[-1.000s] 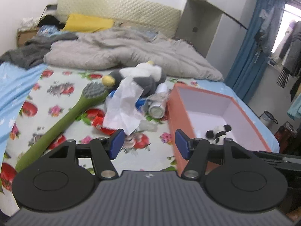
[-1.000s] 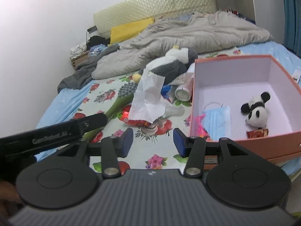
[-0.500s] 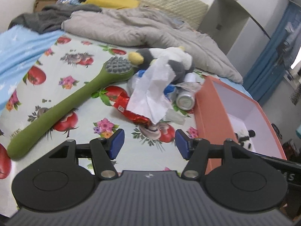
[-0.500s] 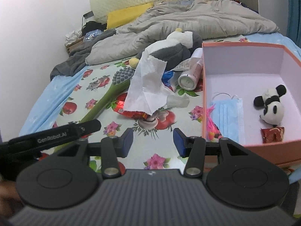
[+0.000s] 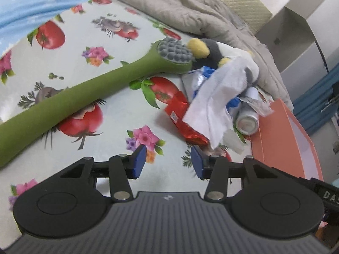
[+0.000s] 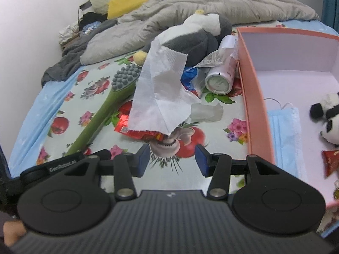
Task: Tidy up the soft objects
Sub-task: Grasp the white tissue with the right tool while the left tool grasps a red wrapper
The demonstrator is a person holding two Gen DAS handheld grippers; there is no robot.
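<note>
Left wrist view: we are closing the left gripper (image 5: pixel 168 162), nothing between its blue pads.
Right gripper (image 6: pixel 170 160): half open, empty.
Crumpled white tissue (image 6: pixel 161 93): draped over the pile beside the orange cardboard box (image 6: pixel 254 97), nearest to grab.

The white tissue (image 6: pixel 163 93) hides most of the red wrapper (image 6: pixel 144 134); the panda toy (image 6: pixel 327 119) is blurred.

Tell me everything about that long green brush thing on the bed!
The long green brush has a thick, smooth, rubbery-looking handle and a rounded head covered in grey knobbly bumps. It lies flat and diagonal on the fruit-and-flower bedsheet, bumps facing up. Its head lies against the grey and white plush toy, and no tongs touch it.
</note>
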